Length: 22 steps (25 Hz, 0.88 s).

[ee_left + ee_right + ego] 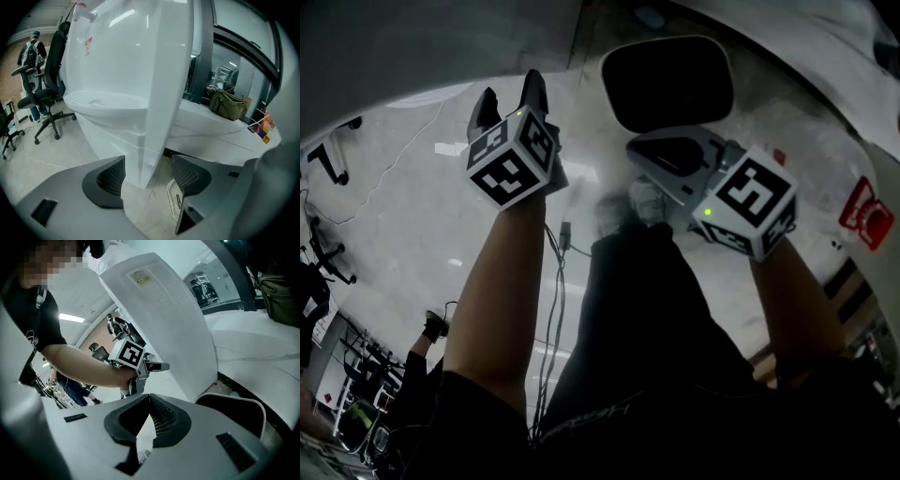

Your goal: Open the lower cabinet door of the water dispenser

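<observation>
The white water dispenser (pixel 117 56) stands ahead of my left gripper, and its lower cabinet door (pixel 164 93) is swung open. I see that door edge-on. My left gripper (pixel 147 171) is open, with the door's lower edge between the two pads and a small gap showing on each side. In the head view the left gripper (pixel 511 94) points away at the left. The right gripper (pixel 636 148) sits beside the dark cabinet opening (pixel 667 84). In the right gripper view my right gripper (pixel 149 401) is shut on nothing. Beyond it is the open door (pixel 164 319), and the opening (pixel 234 413) lies at its right.
Office chairs (pixel 47 93) and a standing person (pixel 33 47) are at the far left of the room. A green bag (pixel 227 103) rests on a white counter to the right. Cables (pixel 558 272) trail over the pale floor by the person's shoes (pixel 628 206).
</observation>
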### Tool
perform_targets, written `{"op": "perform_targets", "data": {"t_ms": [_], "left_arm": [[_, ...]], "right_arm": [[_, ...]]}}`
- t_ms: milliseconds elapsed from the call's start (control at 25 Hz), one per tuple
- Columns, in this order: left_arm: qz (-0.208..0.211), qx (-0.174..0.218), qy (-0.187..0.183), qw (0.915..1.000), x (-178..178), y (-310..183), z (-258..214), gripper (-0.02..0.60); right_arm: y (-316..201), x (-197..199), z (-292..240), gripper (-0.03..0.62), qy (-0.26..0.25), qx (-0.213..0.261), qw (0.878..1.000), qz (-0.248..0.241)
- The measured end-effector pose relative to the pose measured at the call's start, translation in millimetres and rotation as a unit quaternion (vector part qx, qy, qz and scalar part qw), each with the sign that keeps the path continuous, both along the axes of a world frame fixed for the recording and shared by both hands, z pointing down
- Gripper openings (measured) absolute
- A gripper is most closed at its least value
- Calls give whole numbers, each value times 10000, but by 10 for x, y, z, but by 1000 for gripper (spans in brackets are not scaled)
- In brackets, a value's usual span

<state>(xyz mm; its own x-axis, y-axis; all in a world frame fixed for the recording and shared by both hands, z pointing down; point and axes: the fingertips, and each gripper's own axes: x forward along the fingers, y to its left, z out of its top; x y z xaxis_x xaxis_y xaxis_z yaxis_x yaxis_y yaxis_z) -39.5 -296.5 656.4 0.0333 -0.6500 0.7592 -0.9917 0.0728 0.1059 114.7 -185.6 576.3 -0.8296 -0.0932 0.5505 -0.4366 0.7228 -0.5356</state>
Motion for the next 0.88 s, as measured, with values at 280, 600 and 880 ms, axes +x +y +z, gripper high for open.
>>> {"op": "perform_targets", "data": {"t_ms": [280,600,880], "left_arm": [[-255,-58,-46,9996,-63,-81,67,291],[-366,-51,-121,9992,-99,-65,107,288],[-168,-26,-207,9996,-74,-69,95,254]], "right_arm": [[-7,67,47,12,19,-73,9999,-125],[-112,64,16,12,-101,91,9999,-78],[-174,133,-8,12,-32,169,9998,-93]]}}
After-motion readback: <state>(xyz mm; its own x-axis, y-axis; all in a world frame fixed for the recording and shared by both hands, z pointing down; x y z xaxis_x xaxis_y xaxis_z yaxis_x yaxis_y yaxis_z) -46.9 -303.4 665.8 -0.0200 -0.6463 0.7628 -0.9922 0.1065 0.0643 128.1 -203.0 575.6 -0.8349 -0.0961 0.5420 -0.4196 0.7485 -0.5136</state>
